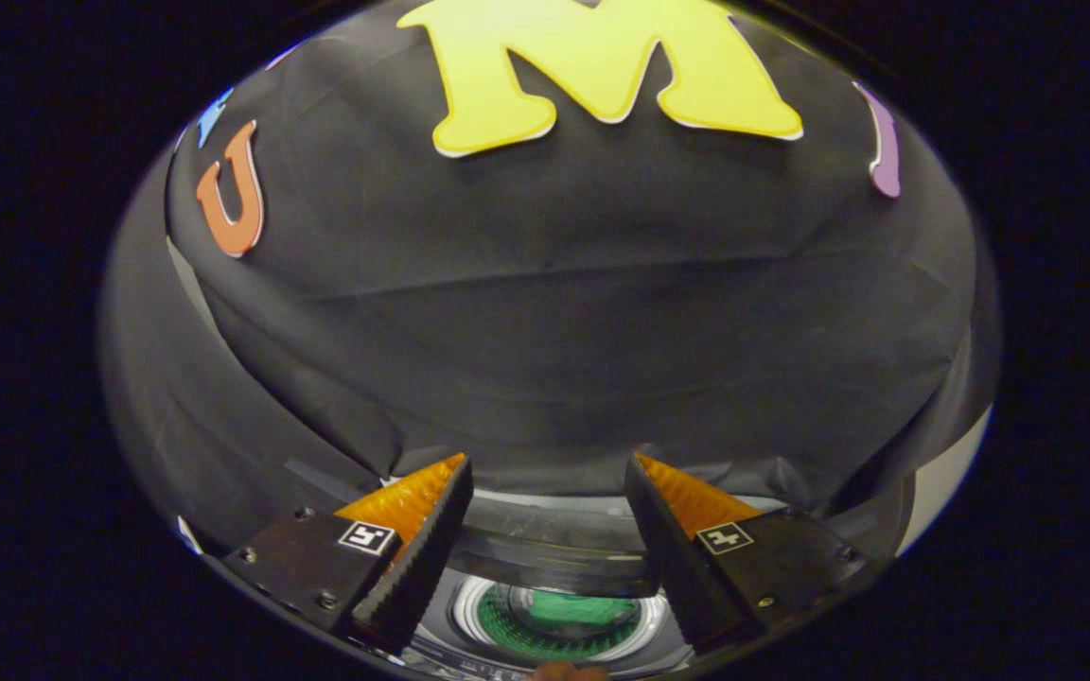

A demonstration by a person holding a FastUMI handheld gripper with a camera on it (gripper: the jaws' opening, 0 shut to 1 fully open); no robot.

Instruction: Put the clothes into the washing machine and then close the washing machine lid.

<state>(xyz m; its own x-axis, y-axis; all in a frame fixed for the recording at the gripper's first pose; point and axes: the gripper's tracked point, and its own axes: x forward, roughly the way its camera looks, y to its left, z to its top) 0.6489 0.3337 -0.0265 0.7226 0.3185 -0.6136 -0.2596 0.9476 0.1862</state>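
My gripper is open, its two fingers spread wide with nothing between them. Below and between the fingers lies the washing machine, seen from above. Its round drum opening shows a green cloth lying inside. A dark, glossy band, seemingly the raised lid, runs across just behind the drum opening, between the fingers. Beyond the fingers hangs the booth's black cloth wall.
The black cloth wall curves round close behind the machine on both sides. A pale surface shows past the right finger at the cloth's edge. A small brownish shape sits at the near rim of the machine, too cut off to identify.
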